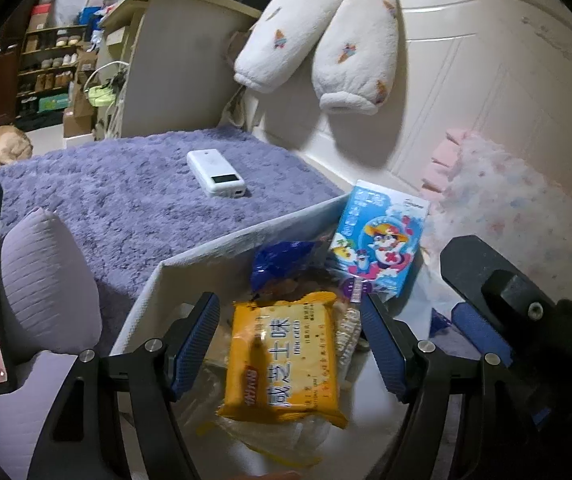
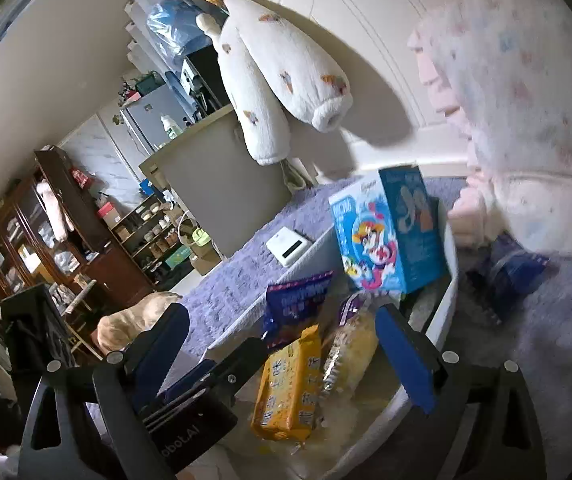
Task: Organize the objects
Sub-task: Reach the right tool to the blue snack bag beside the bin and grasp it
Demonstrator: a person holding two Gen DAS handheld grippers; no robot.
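Both wide open, left claw (image 1: 290, 344), right claw (image 2: 286, 356)

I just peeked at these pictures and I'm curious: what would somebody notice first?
Probably the bright orange snack packet, lying in the white storage bin right between the open left gripper's blue fingers. Next comes the blue cartoon box, leaning at the bin's far corner. Behind them, a white power bank lies on the fluffy purple blanket, and white fleece sleeves hang over the headboard.
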